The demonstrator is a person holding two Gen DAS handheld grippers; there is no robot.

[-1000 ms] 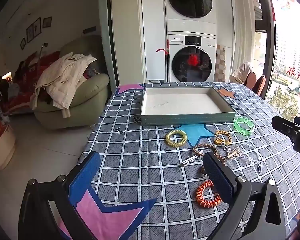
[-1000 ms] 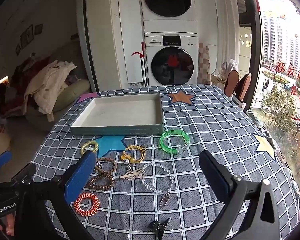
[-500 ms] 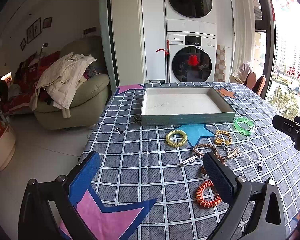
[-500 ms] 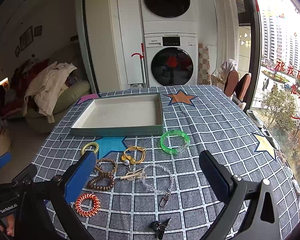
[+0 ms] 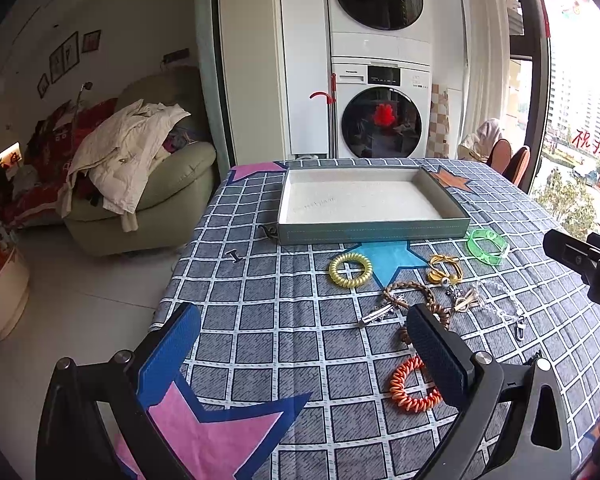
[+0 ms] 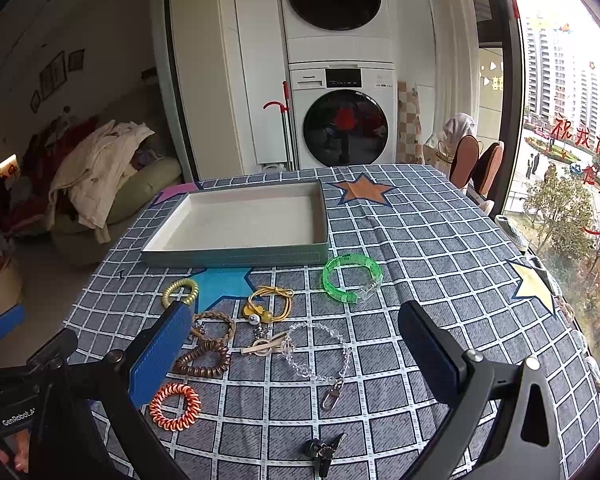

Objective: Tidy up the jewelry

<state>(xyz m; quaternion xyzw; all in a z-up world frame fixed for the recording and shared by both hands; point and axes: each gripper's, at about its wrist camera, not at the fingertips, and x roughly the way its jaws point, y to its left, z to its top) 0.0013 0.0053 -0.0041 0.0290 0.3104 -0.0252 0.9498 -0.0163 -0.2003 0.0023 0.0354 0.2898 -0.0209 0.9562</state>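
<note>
hovering above the near part of the table (image 6: 440, 248), both tongs are spread wide with nothing between their pads. the left tongs (image 5: 300, 344) hang over the grid-patterned cloth by a pink star, their right pad partly covering the brown coil tie (image 6: 202, 362) in that view. the right tongs (image 6: 296, 344) frame the cluster of jewelry from above.

the jewelry lies loose on the cloth, all of it outside the tray (image 6: 236, 258), which sits further back with a pale lining and nothing in it. just in front of the tray lie a yellow coil ring (image 5: 350, 270) and a green bangle (image 6: 352, 278). nearer are a yellow cord tie (image 6: 270, 304), a braided bracelet (image 6: 214, 326), a clear bead chain (image 6: 320, 354) with a metal clasp, and a small hair clip touching the chain. closest to the left tongs is an orange coil tie (image 6: 175, 406). a small dark clip (image 6: 322, 452) lies apart at the near edge.
</note>
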